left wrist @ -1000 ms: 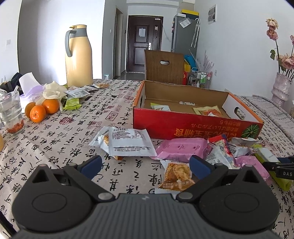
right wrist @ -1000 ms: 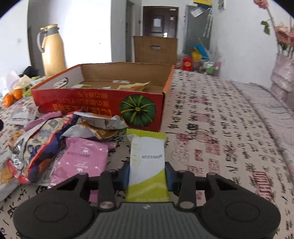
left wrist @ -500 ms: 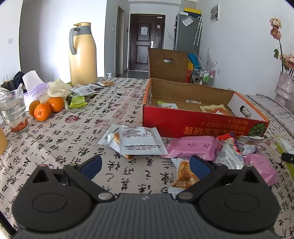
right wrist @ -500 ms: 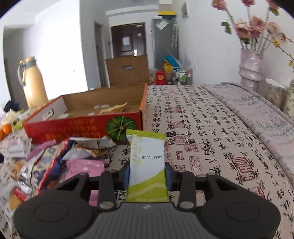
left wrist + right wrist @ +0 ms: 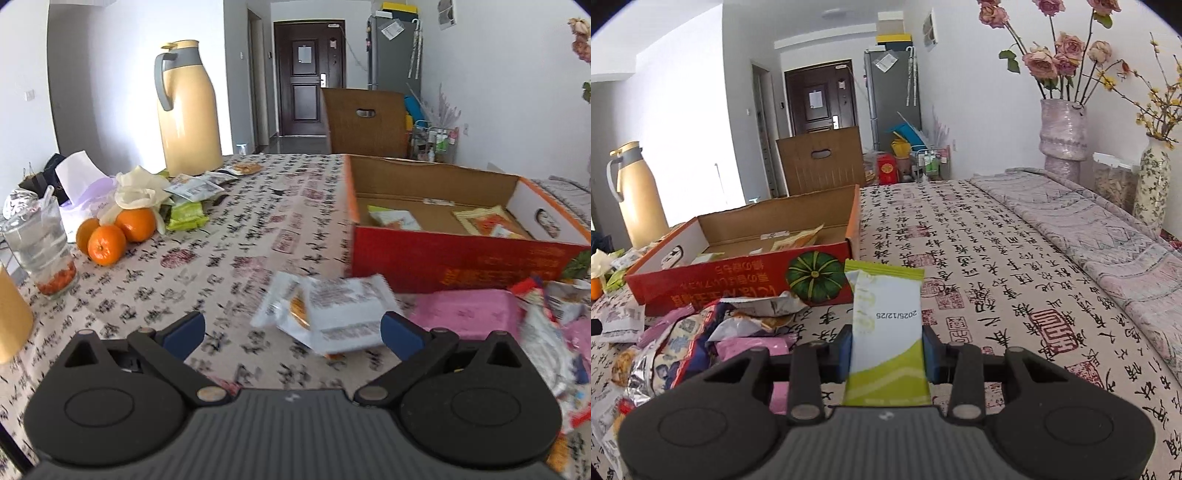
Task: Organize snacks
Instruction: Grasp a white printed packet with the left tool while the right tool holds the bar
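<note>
My right gripper (image 5: 887,350) is shut on a white and green snack packet (image 5: 886,325), held above the table to the right of the red cardboard box (image 5: 738,280). The box (image 5: 461,258) holds a few packets. My left gripper (image 5: 291,332) is open and empty, low over the table, with white snack packets (image 5: 332,314) lying between its fingertips. A pink packet (image 5: 465,314) and a loose pile of snacks (image 5: 683,343) lie in front of the box.
A yellow thermos (image 5: 188,110), oranges (image 5: 110,236), a glass (image 5: 40,251), a tissue pack and more packets (image 5: 192,192) stand at the left. Flower vases (image 5: 1063,136) stand at the far right edge. A brown chair (image 5: 365,122) stands behind the table.
My right gripper has lifted the green packet and swung right, away from the pile. My left gripper has moved left and forward toward the white packets.
</note>
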`<state>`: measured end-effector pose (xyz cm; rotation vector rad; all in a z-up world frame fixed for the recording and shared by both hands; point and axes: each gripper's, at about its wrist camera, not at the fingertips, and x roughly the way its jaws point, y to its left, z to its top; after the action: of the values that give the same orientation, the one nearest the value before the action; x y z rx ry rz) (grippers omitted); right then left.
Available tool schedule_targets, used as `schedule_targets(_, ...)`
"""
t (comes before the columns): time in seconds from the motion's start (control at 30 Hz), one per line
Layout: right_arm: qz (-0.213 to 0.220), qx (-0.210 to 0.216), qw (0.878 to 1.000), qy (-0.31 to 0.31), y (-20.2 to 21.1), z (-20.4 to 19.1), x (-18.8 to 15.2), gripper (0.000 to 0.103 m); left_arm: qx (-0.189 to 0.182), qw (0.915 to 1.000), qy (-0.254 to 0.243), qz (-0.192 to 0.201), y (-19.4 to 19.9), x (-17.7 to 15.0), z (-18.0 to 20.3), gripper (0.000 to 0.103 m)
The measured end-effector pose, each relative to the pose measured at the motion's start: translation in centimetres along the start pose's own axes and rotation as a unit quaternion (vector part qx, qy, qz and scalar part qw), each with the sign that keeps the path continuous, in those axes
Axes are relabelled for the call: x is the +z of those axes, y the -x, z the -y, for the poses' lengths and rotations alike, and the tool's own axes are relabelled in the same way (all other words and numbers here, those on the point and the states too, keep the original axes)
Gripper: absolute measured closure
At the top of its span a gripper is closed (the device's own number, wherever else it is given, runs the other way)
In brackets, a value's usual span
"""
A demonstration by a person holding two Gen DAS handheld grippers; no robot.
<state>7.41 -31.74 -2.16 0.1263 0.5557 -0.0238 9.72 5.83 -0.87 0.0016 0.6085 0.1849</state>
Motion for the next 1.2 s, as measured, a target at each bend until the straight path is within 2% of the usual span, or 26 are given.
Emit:
schedule_targets(0.27,0.001,-0.020,1.000,-0.007,-0.2,0.0,0.3,0.066,0.057,0.9983,0.009,-0.008,-2.8,1.3,-3.6,0.000)
schedule_targets(0.33,0.000,-0.021,1.000,-0.008,-0.3,-0.2,0.3,0.066,0.060,0.9981,0.008,-0.013,-3.6,1.5,-4.1,0.000)
schedule_targets(0.43,-0.002,-0.022,1.000,-0.008,-0.4,-0.6,0.2,0.066,0.042,0.9989,0.000,-0.020,-4.7,1.9,-4.0,0.000)
schedule_targets(0.57,-0.004,-0.025,1.000,-0.006,-0.6,-1.1,0.2,0.066,-0.005,0.9997,-0.006,-0.022,-4.9,2.4,-3.3,0.000)
schedule_targets(0.7,-0.007,-0.028,1.000,-0.003,-0.8,-1.6,0.2,0.066,-0.043,0.9981,-0.031,-0.032,-5.6,2.4,-1.9,0.000)
schedule_targets(0.87,-0.010,-0.027,1.000,0.000,-1.0,-1.9,0.2,0.066,-0.054,0.9960,-0.053,-0.048,-6.9,1.8,-0.5,0.001)
schedule_targets(0.9,-0.011,-0.027,1.000,0.000,-1.1,-1.9,0.1,0.066,-0.056,0.9956,-0.054,-0.052,-7.1,1.7,-0.4,0.005)
schedule_targets(0.97,-0.013,-0.027,1.000,-0.001,-1.2,-1.9,0.1,0.066,-0.060,0.9947,-0.056,-0.061,-7.4,1.5,-0.4,0.020)
schedule_targets(1.03,-0.014,-0.026,1.000,-0.001,-1.3,-1.8,0.1,0.066,-0.078,0.9934,-0.052,-0.066,-7.5,1.3,-0.5,0.041)
schedule_targets(1.1,-0.014,-0.024,1.000,-0.002,-1.4,-1.8,0.1,0.066,-0.086,0.9927,-0.055,-0.063,-7.3,1.3,-0.4,0.054)
schedule_targets(1.2,-0.015,-0.022,1.000,-0.003,-1.4,-1.7,0.0,0.066,-0.083,0.9934,-0.055,-0.056,-6.8,1.1,-0.4,0.057)
